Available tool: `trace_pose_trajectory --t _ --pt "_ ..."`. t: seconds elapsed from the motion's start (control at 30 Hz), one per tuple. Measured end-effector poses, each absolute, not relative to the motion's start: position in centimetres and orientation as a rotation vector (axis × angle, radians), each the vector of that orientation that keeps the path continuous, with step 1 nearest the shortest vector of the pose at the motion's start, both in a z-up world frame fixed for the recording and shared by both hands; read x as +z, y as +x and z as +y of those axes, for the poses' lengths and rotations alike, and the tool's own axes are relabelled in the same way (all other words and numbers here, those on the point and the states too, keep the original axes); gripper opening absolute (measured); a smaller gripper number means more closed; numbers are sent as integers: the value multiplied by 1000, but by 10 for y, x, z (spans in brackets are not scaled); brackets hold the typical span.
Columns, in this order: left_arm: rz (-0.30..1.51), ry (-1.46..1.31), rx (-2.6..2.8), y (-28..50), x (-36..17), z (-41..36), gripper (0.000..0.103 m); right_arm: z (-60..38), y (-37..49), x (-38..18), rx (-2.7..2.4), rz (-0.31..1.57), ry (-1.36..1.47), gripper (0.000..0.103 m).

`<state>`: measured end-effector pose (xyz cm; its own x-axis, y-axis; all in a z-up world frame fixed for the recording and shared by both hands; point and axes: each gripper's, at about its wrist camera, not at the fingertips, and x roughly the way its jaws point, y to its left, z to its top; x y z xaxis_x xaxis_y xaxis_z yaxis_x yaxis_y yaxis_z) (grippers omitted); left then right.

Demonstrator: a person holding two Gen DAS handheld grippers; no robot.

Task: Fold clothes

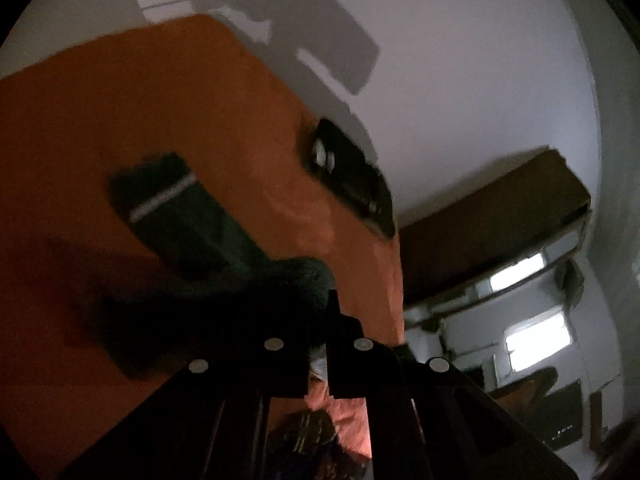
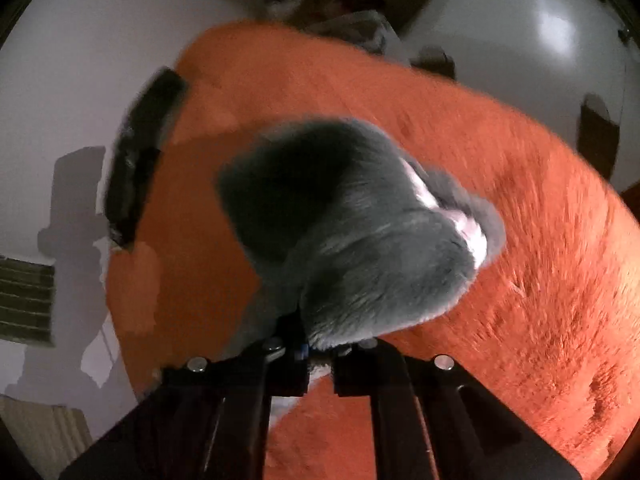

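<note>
In the left wrist view the left hand-held gripper (image 1: 318, 354) is closed on a dark green sock (image 1: 192, 236), its fuzzy fabric bunched right at the finger pads; the rest of the sock hangs toward 10 o'clock, with a pale stripe near its far end, above an orange blanket (image 1: 120, 120). At about 1 o'clock from the pads a black device (image 1: 352, 176) with two small round lenses lies at the blanket's edge; any writing on it is too blurred to read. In the right wrist view the right hand-held gripper (image 2: 320, 354) is pinched shut on a grey fuzzy sock (image 2: 360, 240), which bulges up toward 12 o'clock and shows a white patch at 2 o'clock. The same orange blanket (image 2: 520, 240) fills the right side, and the black device (image 2: 140, 160) sits at 10 o'clock on its edge. No label or brand can be read anywhere
</note>
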<state>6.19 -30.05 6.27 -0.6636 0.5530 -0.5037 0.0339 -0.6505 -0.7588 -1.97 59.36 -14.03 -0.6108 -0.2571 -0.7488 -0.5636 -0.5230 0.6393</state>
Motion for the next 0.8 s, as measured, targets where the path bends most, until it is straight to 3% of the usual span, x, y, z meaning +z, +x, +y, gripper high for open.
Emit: trace_pose_trajectory --t 0.13,0.3,0.4,0.43,0.47,0.5,0.53,0.57,0.6,0.7,0.8 --pt "-1174 -1093 2367 23 79 -317 6 589 -39 -78 2329 1528 -1178 6" --pt "-1340 -1167 2465 -75 87 -353 6 589 -146 -3 2383 1447 -1200 6" --pt "-1623 -1074 2615 -128 90 -408 6 582 -210 39 2422 1476 -1077 10" --pt "-1760 -1030 2613 -138 86 -425 7 579 -223 47 2418 1509 -1030 33" --pt "-1884 -989 2558 -139 80 -436 9 574 -235 54 2417 1531 -1007 77" --pt "-2006 -947 2497 -141 74 -447 19 565 -243 59 2429 1526 -1014 92" --pt "-2106 -914 2439 -143 68 -457 29 554 -246 61 2452 1502 -1020 98" --pt "-2100 -947 2425 -143 64 -461 51 544 -250 62 2480 1466 -1045 98" --pt "-2052 -976 2454 -142 62 -462 61 533 -252 58 2518 1416 -1099 98" --pt "-1929 -1044 2507 -134 51 -464 61 502 -247 35 2597 1326 -1254 98" --pt "-1802 -1155 2439 -111 21 -451 61 474 -225 4 2616 1360 -1410 98"
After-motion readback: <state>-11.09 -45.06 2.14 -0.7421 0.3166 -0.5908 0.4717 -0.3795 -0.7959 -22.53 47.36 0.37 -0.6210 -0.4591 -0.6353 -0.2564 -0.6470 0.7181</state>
